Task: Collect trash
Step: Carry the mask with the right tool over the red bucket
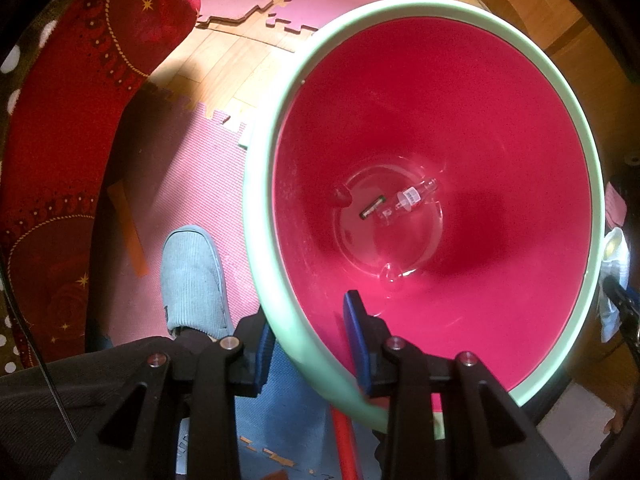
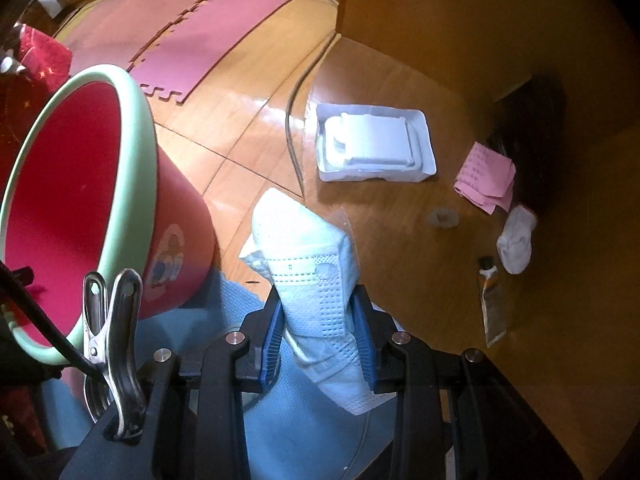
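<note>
In the left wrist view my left gripper (image 1: 310, 320) is shut on the pale green rim (image 1: 400, 4) of a red bucket, one blue pad inside the wall and one outside. At the bottom of the bucket lie a small clear bottle (image 1: 412, 198) and a small dark scrap (image 1: 372, 209). In the right wrist view my right gripper (image 2: 318, 304) is shut on a white face mask (image 2: 296, 232), which sticks up between the pads above the table edge. The bucket (image 2: 144, 120) stands tilted to the left of the mask.
On the wooden table lie a white plastic tray (image 2: 424, 140), a pink cloth (image 2: 486, 176), a white crumpled sock (image 2: 516, 244), a small tube (image 2: 492, 300) and a clear plastic bit (image 2: 442, 218). Below are pink foam mats (image 1: 192, 184), a person's grey slipper (image 1: 192, 280) and a red patterned cushion (image 1: 80, 100).
</note>
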Available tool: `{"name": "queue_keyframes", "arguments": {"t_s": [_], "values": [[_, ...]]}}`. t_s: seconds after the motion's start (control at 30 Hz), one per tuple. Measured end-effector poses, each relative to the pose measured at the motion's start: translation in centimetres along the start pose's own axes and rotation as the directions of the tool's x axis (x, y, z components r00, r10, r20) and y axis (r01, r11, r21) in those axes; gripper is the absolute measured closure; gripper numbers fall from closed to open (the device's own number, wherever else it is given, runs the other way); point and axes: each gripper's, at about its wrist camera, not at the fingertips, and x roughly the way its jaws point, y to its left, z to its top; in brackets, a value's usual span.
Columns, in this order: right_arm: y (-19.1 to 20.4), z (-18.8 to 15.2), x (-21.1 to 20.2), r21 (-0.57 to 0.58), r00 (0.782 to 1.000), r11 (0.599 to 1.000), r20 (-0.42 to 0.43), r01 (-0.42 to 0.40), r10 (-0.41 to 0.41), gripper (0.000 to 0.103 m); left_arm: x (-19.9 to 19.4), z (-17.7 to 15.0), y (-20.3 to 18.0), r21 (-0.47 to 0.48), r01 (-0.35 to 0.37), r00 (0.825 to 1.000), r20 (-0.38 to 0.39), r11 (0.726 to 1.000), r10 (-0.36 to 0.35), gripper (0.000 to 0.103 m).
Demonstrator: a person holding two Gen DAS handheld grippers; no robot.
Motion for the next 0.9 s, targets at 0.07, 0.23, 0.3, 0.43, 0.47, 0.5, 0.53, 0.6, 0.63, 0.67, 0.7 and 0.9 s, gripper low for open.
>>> {"name": "queue_keyframes", "arguments": {"t_s": [0.07,0.23,0.3,0.43,0.47,0.5,0.53,0.6,0.63,0.67,0.7,0.9], "values": [[0.0,0.0,-0.2,-0.009,1.000,1.000,0.006,-0.001,0.001,0.070,0.0,0.0,0.0,-0.001,0.001,1.000,0.000,1.000,-0.001,0.069],[0.4,0.0,-0.9,-0.039,1.000,0.999,0.017,-0.008,0.008,0.070,-0.1,0.0,0.0,0.000,0.001,1.000,0.001,1.000,-0.001,0.069],[0.7,0.1,-1.3,-0.058,1.000,0.998,0.019,-0.010,0.011,0.070,-0.1,0.0,0.0,-0.001,0.002,1.000,0.000,1.000,-0.002,0.069],[1.8,0.1,-2.0,-0.094,1.000,0.995,0.020,-0.018,0.020,0.070,-0.1,-0.1,-0.1,0.000,0.002,1.000,0.001,1.000,-0.002,0.069],[2.0,0.1,-2.2,-0.100,1.000,0.995,0.019,-0.022,0.024,0.070,-0.1,-0.1,-0.1,0.000,0.002,1.000,0.000,1.000,-0.002,0.069],[2.2,0.2,-2.3,-0.105,0.999,0.994,0.019,-0.024,0.026,0.070,-0.1,-0.1,-0.1,0.000,0.001,1.000,0.000,1.000,-0.001,0.069],[2.4,0.2,-2.4,-0.112,0.999,0.993,0.018,-0.025,0.027,0.070,-0.1,0.0,-0.1,0.000,0.002,1.000,0.001,1.000,-0.002,0.069],[2.7,0.2,-2.5,-0.121,0.999,0.992,0.019,-0.024,0.027,0.070,-0.1,-0.1,-0.1,0.000,0.004,1.000,0.000,1.000,-0.004,0.069],[2.9,0.2,-2.7,-0.124,0.999,0.992,0.022,-0.026,0.029,0.070,-0.1,-0.1,-0.1,0.001,0.004,1.000,0.001,1.000,-0.004,0.069],[3.0,0.2,-2.8,-0.127,0.999,0.991,0.022,-0.029,0.032,0.070,-0.1,-0.1,0.0,0.000,0.004,1.000,0.000,1.000,-0.004,0.069],[3.1,0.2,-2.8,-0.132,0.999,0.991,0.023,-0.029,0.032,0.070,-0.1,-0.1,-0.1,-0.001,0.003,1.000,0.000,1.000,-0.003,0.069],[3.8,0.2,-4.0,-0.157,0.999,0.987,0.034,-0.022,0.028,0.070,-0.1,-0.2,0.0,0.002,0.002,1.000,0.002,1.000,-0.002,0.069]]}}
